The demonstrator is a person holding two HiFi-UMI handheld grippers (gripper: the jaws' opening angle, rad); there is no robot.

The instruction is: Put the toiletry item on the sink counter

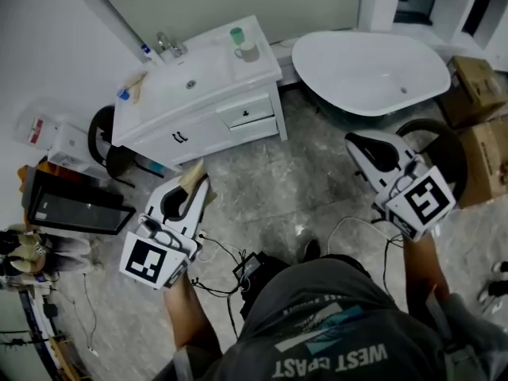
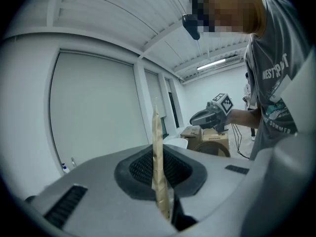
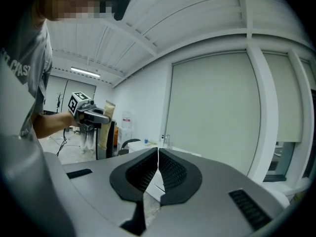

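Grey marbled floor (image 1: 302,173) spreads across the room in the head view. A white bathtub (image 1: 373,70) sits at 1 o'clock. A white sink cabinet (image 1: 198,94) stands at 11 o'clock, with a faucet (image 1: 171,46) at the back of its counter (image 1: 258,68) and a cup (image 1: 248,51) near the right end. Cardboard boxes (image 1: 476,90) are at 2 o'clock. The left gripper (image 1: 197,190), at 9 o'clock, has its jaws clamped on a thin tan packet (image 1: 193,175). The packet sticks out toward the cabinet, well apart from the counter. The right gripper (image 1: 353,143), at 3 o'clock, has its jaws pressed together with nothing between them.
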